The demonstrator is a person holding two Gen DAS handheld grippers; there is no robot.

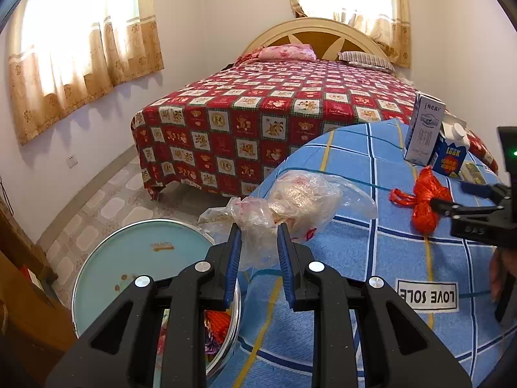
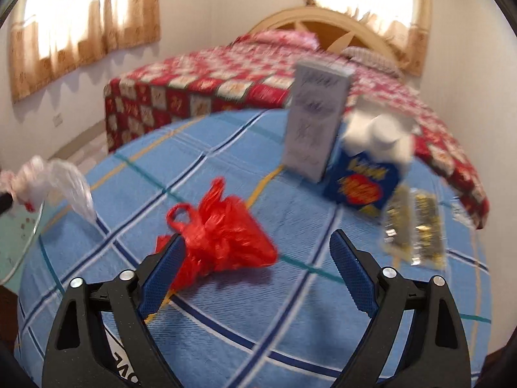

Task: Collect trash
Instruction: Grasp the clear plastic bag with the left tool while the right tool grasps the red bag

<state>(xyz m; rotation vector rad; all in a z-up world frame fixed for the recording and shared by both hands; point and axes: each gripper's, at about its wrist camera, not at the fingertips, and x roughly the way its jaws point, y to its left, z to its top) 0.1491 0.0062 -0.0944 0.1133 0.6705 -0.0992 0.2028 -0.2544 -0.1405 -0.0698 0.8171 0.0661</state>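
Over bin rim point(image 1: 97, 255): left gripper point(image 1: 258, 242) clamped nearly shut on clear plastic bag point(image 1: 290, 200), lifted off blue cloth point(image 1: 355, 258), presumably for drop-in. Right gripper point(image 2: 258, 258) wide open, holding nothing, straddling red bag point(image 2: 223, 236) on cloth. Cartons point(image 2: 362, 174) and foil sachets point(image 2: 416, 229) close behind, could snag.

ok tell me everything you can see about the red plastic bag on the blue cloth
The red plastic bag is thin, crinkled film bunched into a tight, knotted bundle, with one looped handle sticking out on its left. It lies on the blue checked cloth, in front of the two cartons and apart from them. The right gripper stands open around it: its left finger is against the bag's lower left side, while the other finger is clear of it. The view is motion-blurred.
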